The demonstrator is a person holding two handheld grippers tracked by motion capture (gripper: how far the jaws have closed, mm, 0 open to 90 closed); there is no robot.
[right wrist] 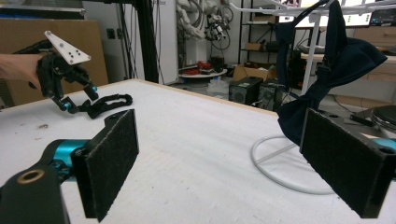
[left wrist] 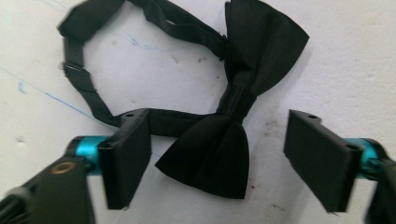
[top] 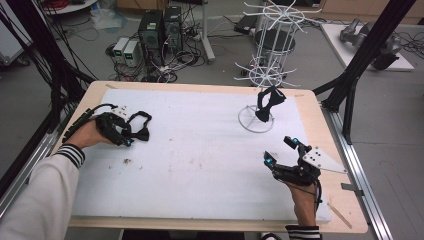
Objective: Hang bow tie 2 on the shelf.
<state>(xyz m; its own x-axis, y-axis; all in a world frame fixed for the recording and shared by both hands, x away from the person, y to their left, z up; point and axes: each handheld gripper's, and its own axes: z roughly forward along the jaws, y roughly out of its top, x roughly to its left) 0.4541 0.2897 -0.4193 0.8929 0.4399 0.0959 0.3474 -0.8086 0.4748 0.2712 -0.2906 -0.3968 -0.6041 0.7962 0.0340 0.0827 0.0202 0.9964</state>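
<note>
My left gripper (top: pixel 126 136) sits at the middle left of the high view, tipped down over the black fabric bow tie with its thin adjustable strap (top: pixel 139 127), which lies flat on the white foam mat (top: pixel 200 150). In the left gripper view the bow tie (left wrist: pixel 229 116) fills the centre: its knot stands just above the gap between my pads, its lower wing hangs down between them, and the strap loops away to the upper left. My jaws stand fairly wide around that lower wing; the left pad (left wrist: pixel 126 158) lies over the strap beside the wing, while the right pad is clear of the cloth, so nothing is clamped.

My right gripper (top: pixel 282 150) rests at the lower right of the high view, jaws spread wide and holding nothing, with its grey three-cornered plate (top: pixel 322 160) to the right. Its own view looks level across the mat between two rough black pads (right wrist: pixel 112 163).

A second dark bow tie (top: pixel 267 102) hangs on the white wire rack with radiating hooks (top: pixel 270 45) at the upper centre of the high view; in the right gripper view this tie (right wrist: pixel 336 65) hangs at the upper right.

I can read no brand, label or writing on the ties, the grippers or the mat; the faint blue pen lines on the mat in the left gripper view spell nothing.
</note>
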